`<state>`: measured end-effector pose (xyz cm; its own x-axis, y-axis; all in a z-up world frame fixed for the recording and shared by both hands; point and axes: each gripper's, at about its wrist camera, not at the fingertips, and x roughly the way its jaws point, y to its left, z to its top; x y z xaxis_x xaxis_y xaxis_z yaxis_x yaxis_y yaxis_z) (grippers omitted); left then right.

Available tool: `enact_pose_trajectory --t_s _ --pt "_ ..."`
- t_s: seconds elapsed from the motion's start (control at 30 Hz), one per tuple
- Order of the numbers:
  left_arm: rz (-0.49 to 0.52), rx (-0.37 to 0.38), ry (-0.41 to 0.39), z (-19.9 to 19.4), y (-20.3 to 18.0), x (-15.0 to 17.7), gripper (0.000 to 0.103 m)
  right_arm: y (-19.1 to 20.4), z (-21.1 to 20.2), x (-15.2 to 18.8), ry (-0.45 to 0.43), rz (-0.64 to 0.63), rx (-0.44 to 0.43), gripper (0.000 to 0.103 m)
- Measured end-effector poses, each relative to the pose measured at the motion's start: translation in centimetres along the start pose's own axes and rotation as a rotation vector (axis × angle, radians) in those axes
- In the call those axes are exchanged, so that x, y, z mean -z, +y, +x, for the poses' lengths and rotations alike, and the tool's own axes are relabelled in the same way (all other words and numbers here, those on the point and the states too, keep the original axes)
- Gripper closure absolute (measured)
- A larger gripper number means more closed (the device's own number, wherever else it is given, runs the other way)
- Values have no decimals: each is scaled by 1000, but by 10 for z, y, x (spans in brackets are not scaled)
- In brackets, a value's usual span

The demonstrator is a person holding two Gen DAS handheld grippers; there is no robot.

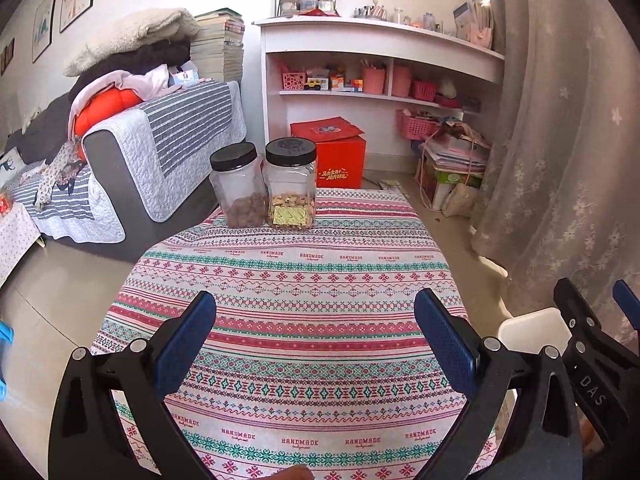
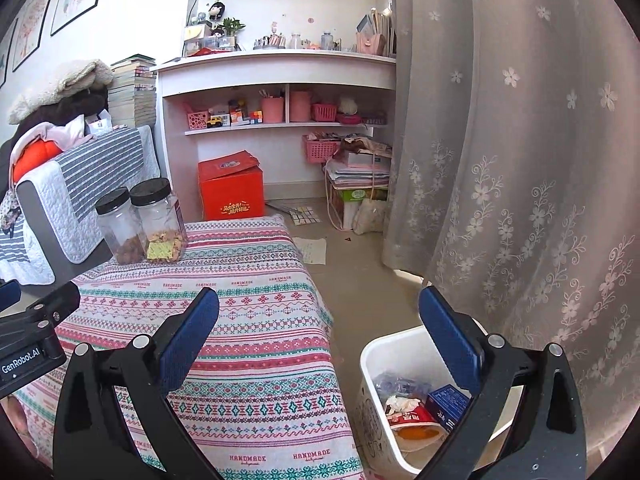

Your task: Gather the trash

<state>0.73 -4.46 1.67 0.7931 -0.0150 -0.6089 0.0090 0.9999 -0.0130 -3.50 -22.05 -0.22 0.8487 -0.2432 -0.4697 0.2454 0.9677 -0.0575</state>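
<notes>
A white trash bin (image 2: 374,364) stands on the floor right of the table and holds a red wrapper (image 2: 412,420), a blue box (image 2: 446,400) and crumpled plastic. Its rim shows in the left wrist view (image 1: 534,330). My left gripper (image 1: 316,344) is open and empty above the patterned tablecloth (image 1: 296,280). My right gripper (image 2: 320,340) is open and empty, over the table's right edge and the bin. The right gripper shows at the right of the left wrist view (image 1: 592,320). I see no loose trash on the table.
Two clear jars with black lids (image 1: 240,188) (image 1: 292,184) stand at the table's far edge. A sofa (image 1: 120,152) is to the left, a white shelf unit (image 1: 380,68) and a red box (image 1: 332,152) behind, a curtain (image 2: 520,160) to the right.
</notes>
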Motion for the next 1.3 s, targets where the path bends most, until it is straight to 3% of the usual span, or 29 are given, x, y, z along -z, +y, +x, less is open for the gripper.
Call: enact_pose_trajectory --t_s 0.4,1.3 --pt "42 11 49 12 -19 8 7 -9 14 8 78 3 18 7" --pt "23 22 95 26 -19 10 7 -10 19 15 97 -10 14 7"
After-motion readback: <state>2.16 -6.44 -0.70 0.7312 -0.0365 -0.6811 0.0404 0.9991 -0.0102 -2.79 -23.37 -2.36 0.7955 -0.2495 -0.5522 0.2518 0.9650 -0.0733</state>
